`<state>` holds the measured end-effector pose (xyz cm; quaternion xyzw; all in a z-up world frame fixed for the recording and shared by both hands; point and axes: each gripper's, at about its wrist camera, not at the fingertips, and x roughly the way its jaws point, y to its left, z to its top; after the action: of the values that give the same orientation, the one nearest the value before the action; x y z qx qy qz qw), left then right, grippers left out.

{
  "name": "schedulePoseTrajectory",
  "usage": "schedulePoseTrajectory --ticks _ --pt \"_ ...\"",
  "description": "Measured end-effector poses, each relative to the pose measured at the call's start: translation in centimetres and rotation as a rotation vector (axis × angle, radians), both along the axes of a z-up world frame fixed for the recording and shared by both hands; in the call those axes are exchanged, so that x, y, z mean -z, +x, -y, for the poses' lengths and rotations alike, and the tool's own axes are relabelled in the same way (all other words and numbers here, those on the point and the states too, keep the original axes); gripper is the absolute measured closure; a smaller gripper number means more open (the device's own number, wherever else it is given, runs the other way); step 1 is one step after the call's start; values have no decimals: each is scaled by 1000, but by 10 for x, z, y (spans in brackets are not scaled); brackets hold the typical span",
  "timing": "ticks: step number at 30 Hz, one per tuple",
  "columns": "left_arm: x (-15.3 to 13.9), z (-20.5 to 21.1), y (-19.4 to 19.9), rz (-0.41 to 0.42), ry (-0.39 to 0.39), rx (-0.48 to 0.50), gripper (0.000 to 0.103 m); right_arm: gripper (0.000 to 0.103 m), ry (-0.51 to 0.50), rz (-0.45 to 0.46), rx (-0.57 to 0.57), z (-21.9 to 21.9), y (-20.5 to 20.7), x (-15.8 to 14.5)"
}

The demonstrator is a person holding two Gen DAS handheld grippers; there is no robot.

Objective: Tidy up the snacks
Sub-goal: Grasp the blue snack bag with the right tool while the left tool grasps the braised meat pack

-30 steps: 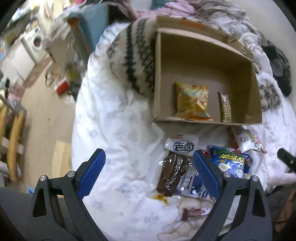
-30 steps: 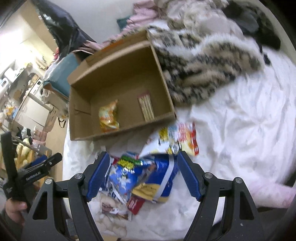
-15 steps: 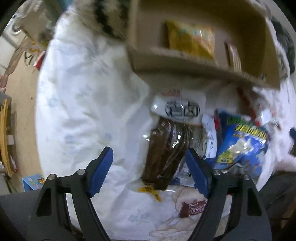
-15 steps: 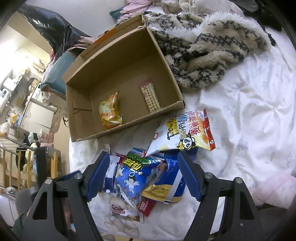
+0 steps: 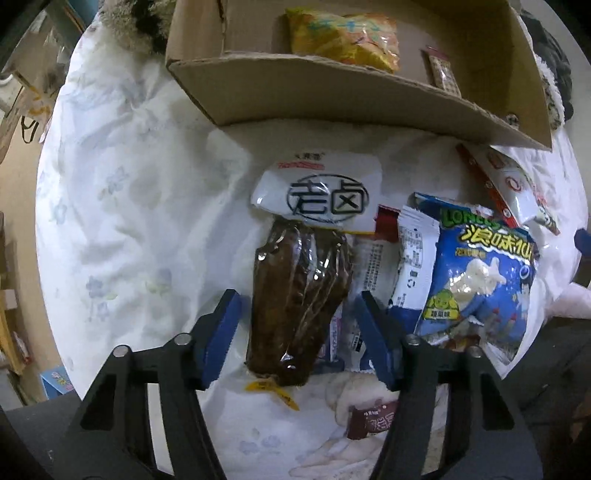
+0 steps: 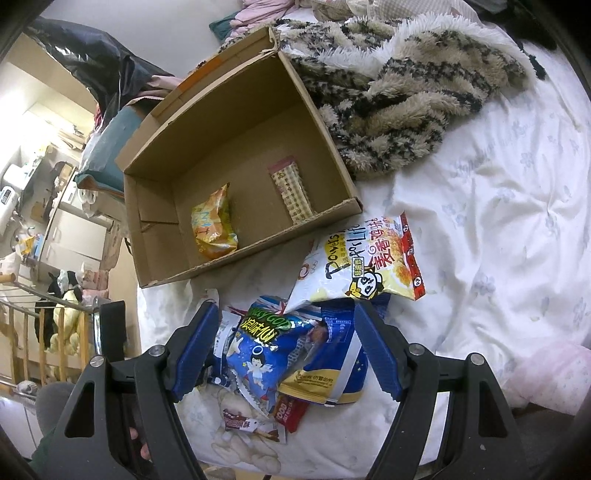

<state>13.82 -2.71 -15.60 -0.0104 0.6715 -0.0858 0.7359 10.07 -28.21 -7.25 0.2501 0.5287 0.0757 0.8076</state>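
1. Left gripper closing, its blue jaws either side of the clear vacuum pack of brown meat on the white quilt, not yet pressing it;
2. Right gripper wide apart over the blue snack bag, holding nothing;
3. Beyond, the open brown cardboard box holds a yellow crisp packet.

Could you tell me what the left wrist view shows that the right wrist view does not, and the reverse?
Only the left wrist view shows the brown vacuum-packed snack lying between the closing jaws of the left gripper, pads not yet pressing it. Only the right wrist view shows the right gripper open above the pile, the whole face of the white and yellow chip bag, and the furry patterned blanket. Both show the cardboard box holding the yellow packet and the narrow wafer pack, plus the blue snack bag.
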Motion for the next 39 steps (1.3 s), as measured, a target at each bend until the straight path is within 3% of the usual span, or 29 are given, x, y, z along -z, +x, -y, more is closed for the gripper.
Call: schedulePoseTrajectory --ticks 4,5,6,10,13,16,17,19,20,21,23,26,31,34,36,39 --pt "-15 1 -10 23 -7 -27 48 25 -3 -3 3 0 -1 0" --pt "-23 -1 -13 40 -14 -33 66 25 -5 -4 4 1 -1 0" --pt "-29 -3 -15 44 -26 -36 75 25 -5 -4 5 1 -1 1" --pt "-55 -14 -25 95 -25 -69 75 25 21 -14 2 2 -3 3" --pt "-46 -19 -26 56 -40 -96 74 25 104 -60 -33 -4 0 13" --pt "-26 -28 -19 17 -4 -104 74 31 152 -121 -67 -16 3 26" --pt "-22 -28 -17 -7 7 -109 70 38 179 -138 -81 -21 4 30" --pt "-22 -34 -15 -26 -23 -127 46 39 209 -153 -96 -27 7 33" --pt "-25 -35 -16 -15 -43 -139 25 39 216 -159 -102 -31 8 34" --pt "-27 -35 -16 5 -49 -145 16 39 220 -176 -109 -34 9 37" --pt "-26 -29 -16 25 -6 -113 15 39 191 -217 -113 -40 11 45" --pt "-12 -21 -16 -8 45 -77 15 39 104 -298 -104 -46 15 62" --pt "0 -18 -11 -23 43 -78 18 38 138 -331 -118 -59 24 80" --pt "2 -20 -7 -31 13 -86 35 40 160 -375 -113 -64 27 96" --pt "2 -14 -3 -31 26 -69 39 49 141 -358 -126 -66 27 94" --pt "-1 -8 1 -29 30 -53 49 51 105 -303 -152 -68 19 80"
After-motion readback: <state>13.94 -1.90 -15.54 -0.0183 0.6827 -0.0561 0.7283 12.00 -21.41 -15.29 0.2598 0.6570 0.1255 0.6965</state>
